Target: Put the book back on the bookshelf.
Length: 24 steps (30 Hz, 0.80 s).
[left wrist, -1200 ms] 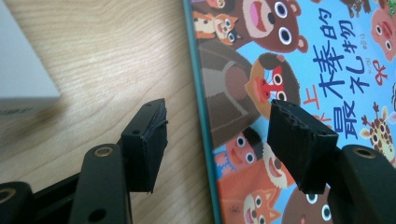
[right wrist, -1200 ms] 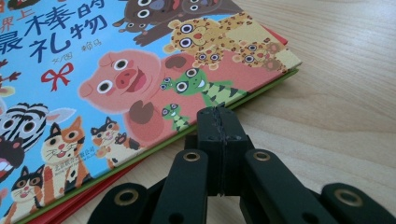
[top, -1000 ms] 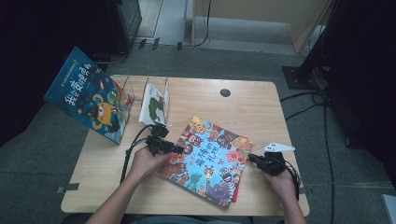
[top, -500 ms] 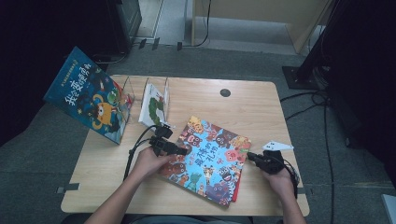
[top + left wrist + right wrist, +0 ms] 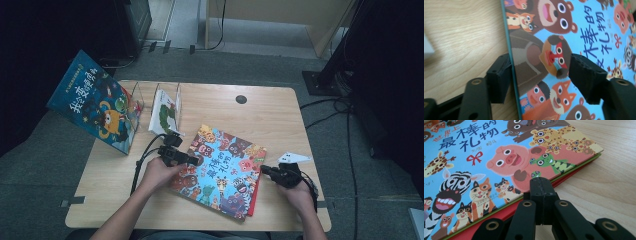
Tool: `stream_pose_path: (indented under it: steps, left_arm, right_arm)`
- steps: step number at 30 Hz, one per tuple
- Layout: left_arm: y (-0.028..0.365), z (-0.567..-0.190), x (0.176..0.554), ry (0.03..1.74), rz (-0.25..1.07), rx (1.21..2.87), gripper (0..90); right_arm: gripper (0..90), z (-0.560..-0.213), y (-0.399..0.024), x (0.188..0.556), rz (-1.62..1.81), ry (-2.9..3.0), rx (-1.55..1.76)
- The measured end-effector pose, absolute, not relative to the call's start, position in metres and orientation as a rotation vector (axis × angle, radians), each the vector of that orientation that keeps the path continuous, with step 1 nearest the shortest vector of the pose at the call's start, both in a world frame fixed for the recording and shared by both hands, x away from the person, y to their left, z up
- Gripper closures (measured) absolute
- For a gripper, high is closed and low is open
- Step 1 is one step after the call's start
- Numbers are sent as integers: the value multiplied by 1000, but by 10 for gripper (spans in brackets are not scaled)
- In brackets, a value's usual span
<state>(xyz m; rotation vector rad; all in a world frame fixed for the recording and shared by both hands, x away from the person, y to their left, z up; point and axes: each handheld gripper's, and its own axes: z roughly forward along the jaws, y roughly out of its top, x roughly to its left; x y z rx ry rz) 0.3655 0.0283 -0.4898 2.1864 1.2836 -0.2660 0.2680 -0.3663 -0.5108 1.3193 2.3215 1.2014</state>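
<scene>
A colourful animal picture book point(image 5: 222, 170) lies on top of a red book point(image 5: 254, 200) at the table's front. My left gripper point(image 5: 196, 160) sits at the picture book's left edge. In the left gripper view this gripper point(image 5: 540, 75) is open: one jaw is on the table side of the edge and the other over the cover. The jaws have just been closing, with the book's edge point(image 5: 511, 62) between them. My right gripper point(image 5: 264, 170) is shut. Its tips point(image 5: 540, 185) rest against the right edge of the book stack, at the picture book point(image 5: 506, 162) and the red book point(image 5: 506, 212).
A large blue picture book point(image 5: 95, 107) leans at the table's left side against a clear rack point(image 5: 150, 100). A white book with a green figure point(image 5: 164, 112) stands in the rack. A black cable hole point(image 5: 241, 99) is near the far edge of the wooden table point(image 5: 285, 120).
The left gripper's jaws look slightly closer together at the book's left edge. Both hands have kept their places.
</scene>
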Motion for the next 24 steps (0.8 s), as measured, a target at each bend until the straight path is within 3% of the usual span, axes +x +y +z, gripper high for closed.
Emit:
stream_pose_path:
  steps: [8, 13, 24]
  left_arm:
    - [34, -485, 366, 1359, -305, 2180, 503]
    - [38, -479, 362, 1351, -300, 2207, 524]
    - [57, -446, 358, 1320, -321, 2056, 559]
  right_arm:
    - [900, -513, -367, 271, 1244, 2317, 1343]
    - [900, -514, -366, 273, 1284, 2315, 1378]
    - [900, -513, -357, 277, 1279, 2343, 1323]
